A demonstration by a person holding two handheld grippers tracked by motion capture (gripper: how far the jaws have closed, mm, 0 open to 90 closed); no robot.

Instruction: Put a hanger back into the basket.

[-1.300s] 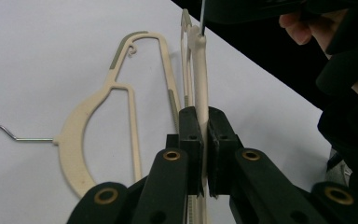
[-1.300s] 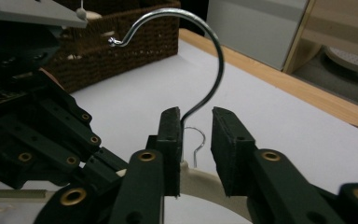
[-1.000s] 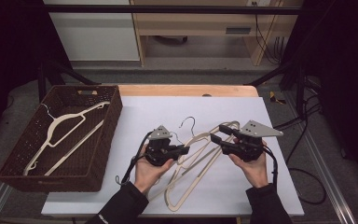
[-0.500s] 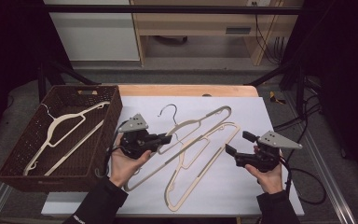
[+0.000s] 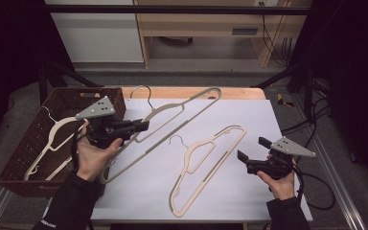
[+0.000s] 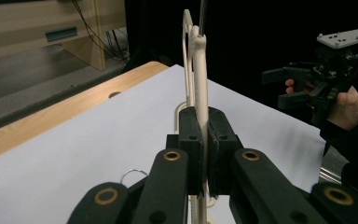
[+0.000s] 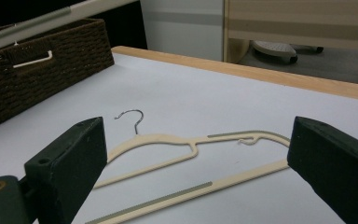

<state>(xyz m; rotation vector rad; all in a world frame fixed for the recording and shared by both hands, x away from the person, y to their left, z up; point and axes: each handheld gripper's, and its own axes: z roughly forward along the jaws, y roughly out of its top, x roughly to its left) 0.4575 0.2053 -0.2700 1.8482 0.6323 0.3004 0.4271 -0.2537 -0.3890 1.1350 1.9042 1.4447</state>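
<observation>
High view: left tongs (image 5: 141,126) pinching hanger (image 5: 182,112), now carrying it twd basket (image 5: 17,158); right tongs (image 5: 251,153) spread, having let go, second hanger (image 5: 206,165) waiting on bench (image 5: 268,120).

The left hand (image 5: 92,155) reaches in from the bottom left with its forearm angled up and holds the left gripper (image 5: 141,126) raised, jaws pointing right and pressed together on a thin bar. The right hand (image 5: 279,180) sits low at the right with the right gripper (image 5: 251,154) pointing left, its jaws spread wide apart with nothing between them.
</observation>
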